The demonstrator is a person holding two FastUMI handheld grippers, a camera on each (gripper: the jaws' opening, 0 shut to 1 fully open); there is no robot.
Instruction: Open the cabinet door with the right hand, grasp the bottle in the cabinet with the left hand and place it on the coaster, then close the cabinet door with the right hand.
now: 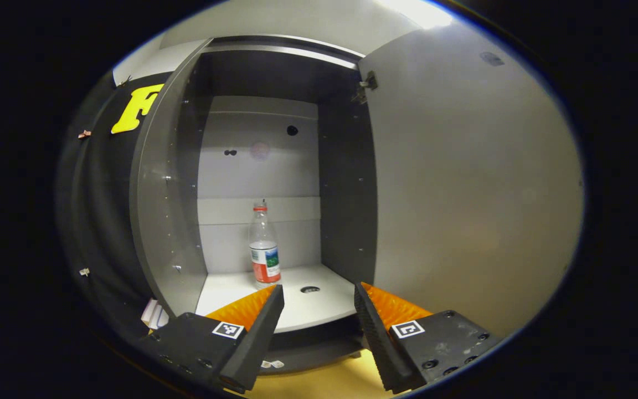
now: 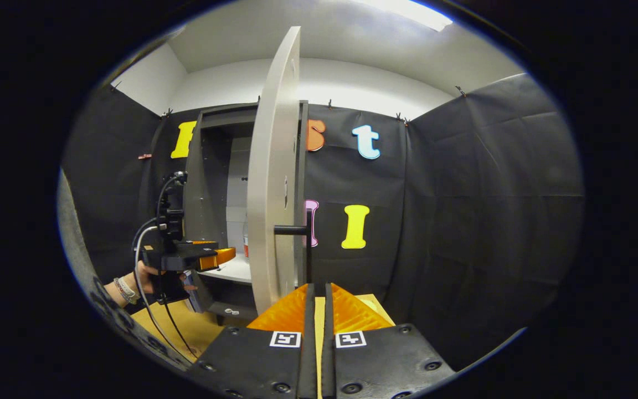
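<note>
I see the cabinet's pale bottom shelf [image 1: 319,302] carrying one bottle [image 1: 264,246], upright toward the back left, red cap on top. Just right of the bottle a small dark round hole [image 1: 309,289] sits in the shelf. The cabinet itself stands on a yellowish wooden surface [image 1: 324,382].

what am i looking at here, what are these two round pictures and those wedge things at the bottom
Each picture comes from a camera riding on a handheld two-finger gripper; the wedges are that gripper's own fingers. The left gripper view looks into an open cabinet: the left gripper is open and empty, aimed at a plastic bottle standing on the cabinet floor. The right gripper view looks along the opened cabinet door, edge on, with its handle. The right gripper is shut, holding nothing. Farther left there, a person's hand holds the left gripper.
</note>
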